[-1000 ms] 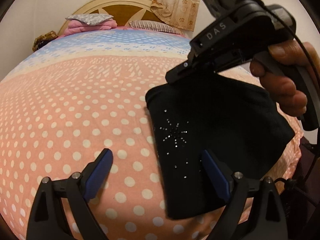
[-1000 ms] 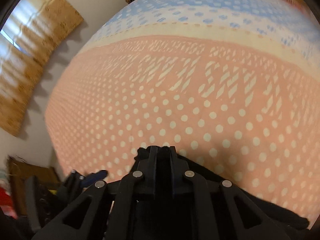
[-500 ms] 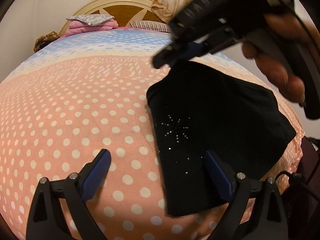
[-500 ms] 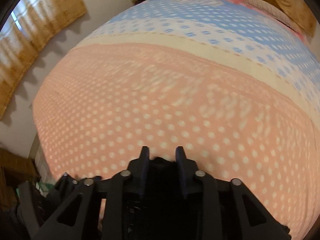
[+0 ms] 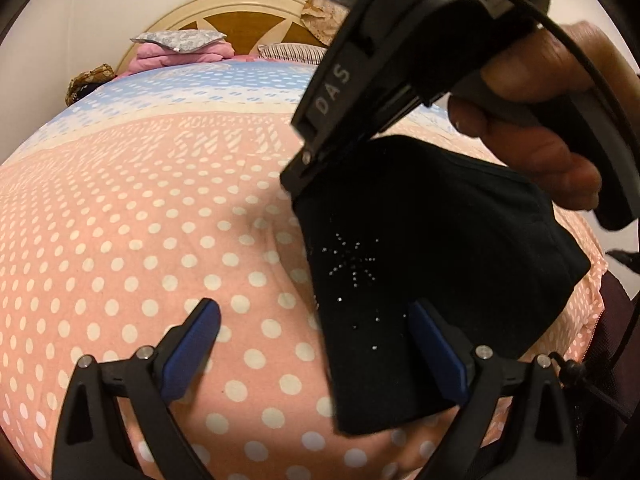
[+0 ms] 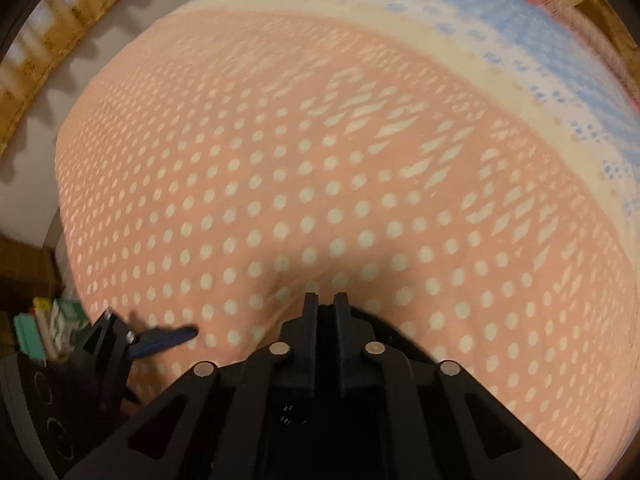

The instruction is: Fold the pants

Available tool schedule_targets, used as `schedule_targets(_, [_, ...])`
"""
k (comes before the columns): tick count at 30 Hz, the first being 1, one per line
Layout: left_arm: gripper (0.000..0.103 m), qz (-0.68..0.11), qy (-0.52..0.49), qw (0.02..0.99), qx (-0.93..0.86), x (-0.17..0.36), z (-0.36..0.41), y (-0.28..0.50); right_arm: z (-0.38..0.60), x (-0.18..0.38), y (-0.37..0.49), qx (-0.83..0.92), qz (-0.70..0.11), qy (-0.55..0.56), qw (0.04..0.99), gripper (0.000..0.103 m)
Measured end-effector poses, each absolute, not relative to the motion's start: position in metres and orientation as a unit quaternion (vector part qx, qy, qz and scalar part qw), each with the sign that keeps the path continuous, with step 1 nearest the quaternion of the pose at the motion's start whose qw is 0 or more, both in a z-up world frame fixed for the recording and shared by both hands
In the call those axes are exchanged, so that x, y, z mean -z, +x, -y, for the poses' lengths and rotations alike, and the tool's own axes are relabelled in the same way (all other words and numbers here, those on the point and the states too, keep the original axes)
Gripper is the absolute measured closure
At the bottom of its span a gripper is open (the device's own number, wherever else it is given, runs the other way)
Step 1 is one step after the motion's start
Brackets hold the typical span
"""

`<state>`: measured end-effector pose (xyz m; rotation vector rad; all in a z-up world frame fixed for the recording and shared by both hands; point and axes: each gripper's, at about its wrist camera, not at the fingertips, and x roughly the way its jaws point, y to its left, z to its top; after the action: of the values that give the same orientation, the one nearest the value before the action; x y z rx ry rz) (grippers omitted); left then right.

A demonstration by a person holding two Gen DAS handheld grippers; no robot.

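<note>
The black pants (image 5: pixel 420 272), folded into a compact stack with a rhinestone star on top, lie on the polka-dot bed at the right. My left gripper (image 5: pixel 316 348) is open and empty just above the bed, its right finger over the stack's near edge. My right gripper (image 5: pixel 296 184) comes in from the upper right, its tips down at the stack's far left corner. In the right wrist view the right gripper (image 6: pixel 325 308) has its jaws almost together, with black cloth (image 6: pixel 320 400) under them. Whether it pinches the cloth I cannot tell.
The bed cover (image 5: pixel 140 208) is pink with white dots, blue toward the headboard (image 5: pixel 240 12). Pillows and a pink folded blanket (image 5: pixel 180 48) lie at the head. The bed's right edge (image 5: pixel 592 280) runs close to the pants. Boxes (image 6: pixel 48 328) stand by the bed's left side.
My right gripper opened and lifted half a second ago, then came back down with jaws nearly closed at the stack's far corner. The left gripper stayed open and barely moved.
</note>
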<state>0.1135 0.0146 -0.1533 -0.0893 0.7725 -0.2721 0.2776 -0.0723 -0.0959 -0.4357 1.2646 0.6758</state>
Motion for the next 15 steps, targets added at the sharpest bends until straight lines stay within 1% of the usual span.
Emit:
schedule_targets(3, [0.005,-0.374,-0.04,0.918,0.13,0.154,-0.013,0.112,0.087,0.09,0.285,-0.286,-0.554,-0.169,0.763,0.1])
schedule_targets(7, [0.004,-0.376,-0.039,0.916,0.131,0.154,-0.011,0.112,0.096,0.09,0.28,-0.31,-0.548,-0.155,0.761,0.099])
schedule_targets(9, [0.004,-0.377,-0.043,0.916,0.131,0.152,-0.012,0.113,0.106,0.083,0.276,-0.321,-0.546,-0.12,0.764,0.097])
schedule_targets(10, [0.005,-0.377,-0.046,0.916,0.129,0.151,-0.013,0.113,0.12,0.074,0.271,-0.313,-0.531,-0.106,0.78,0.094])
schedule_targets(12, [0.005,-0.375,-0.05,0.917,0.125,0.148,-0.016,0.113,0.138,0.057,0.258,-0.293,-0.496,-0.094,0.812,0.083])
schedule_targets(13, [0.005,-0.371,-0.053,0.919,0.121,0.146,-0.018,0.113,0.149,0.052,0.254,-0.289,-0.487,-0.089,0.82,0.073])
schedule_targets(14, [0.005,-0.367,-0.055,0.921,0.118,0.144,-0.02,0.113,0.173,0.043,0.24,-0.282,-0.47,-0.075,0.833,0.071])
schedule_targets(15, [0.005,-0.361,-0.056,0.924,0.115,0.141,-0.022,0.114,0.191,0.039,0.232,-0.28,-0.459,-0.058,0.841,0.071])
